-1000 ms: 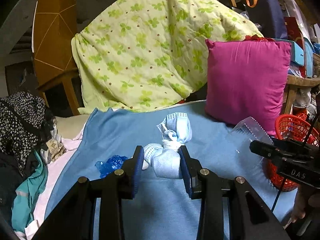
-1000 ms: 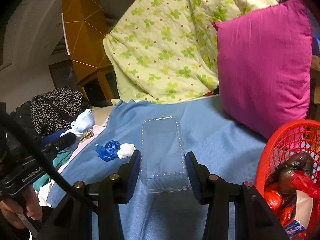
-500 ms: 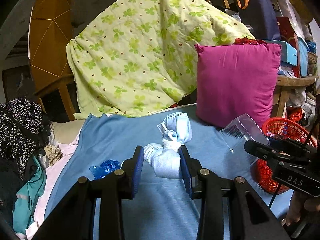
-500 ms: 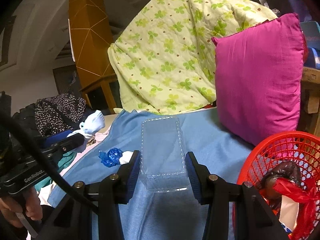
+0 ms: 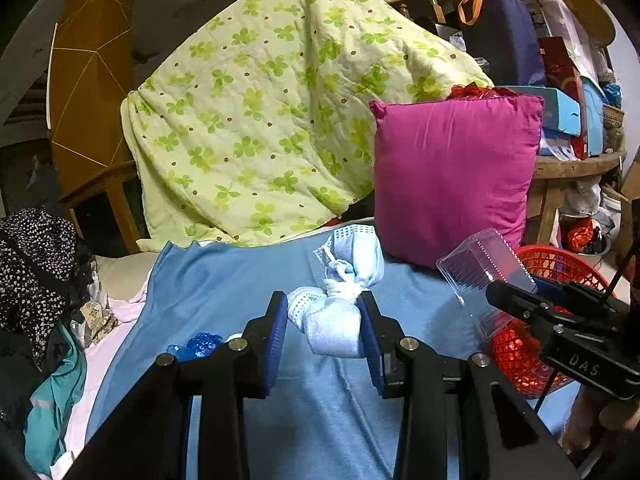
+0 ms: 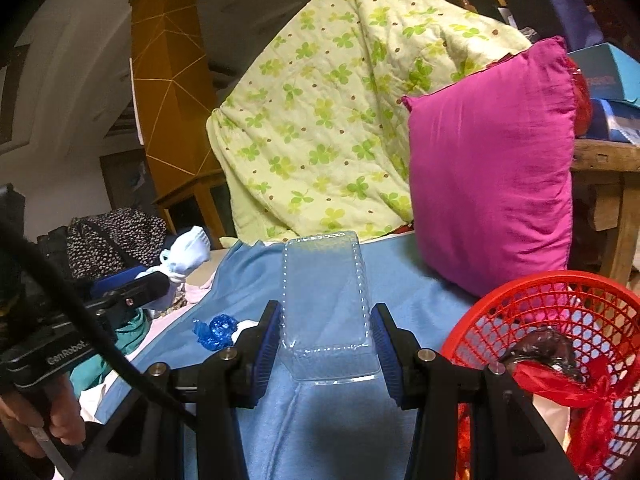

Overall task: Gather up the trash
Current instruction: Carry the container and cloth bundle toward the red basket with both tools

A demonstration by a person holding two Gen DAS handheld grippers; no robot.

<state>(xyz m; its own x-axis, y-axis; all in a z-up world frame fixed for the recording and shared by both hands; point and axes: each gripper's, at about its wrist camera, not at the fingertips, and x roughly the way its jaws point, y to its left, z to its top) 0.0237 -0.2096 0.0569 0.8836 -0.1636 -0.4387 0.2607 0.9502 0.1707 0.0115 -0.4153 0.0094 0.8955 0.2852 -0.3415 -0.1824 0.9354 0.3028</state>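
My left gripper (image 5: 324, 322) is shut on a knotted bundle of light blue face masks (image 5: 340, 300), lifted above the blue bed sheet (image 5: 224, 280). The right gripper (image 6: 325, 334) is shut on a clear plastic container (image 6: 324, 304), also raised off the sheet (image 6: 404, 280). In the left wrist view the container (image 5: 484, 268) shows at the right, held by the right gripper. The mask bundle (image 6: 188, 250) appears at the left of the right wrist view. A red mesh basket (image 6: 560, 320) with trash inside sits at the lower right. A crumpled blue and white scrap (image 6: 220, 330) lies on the sheet.
A magenta pillow (image 5: 456, 176) and a green clover quilt (image 5: 280, 120) lean at the head of the bed. Dark spotted and teal clothes (image 5: 36, 264) pile up at the left. A wooden table (image 5: 560, 176) with boxes stands at the right.
Both grippers have risen and drawn back from the bed, each keeping its hold. The red basket has come further into the right wrist view.
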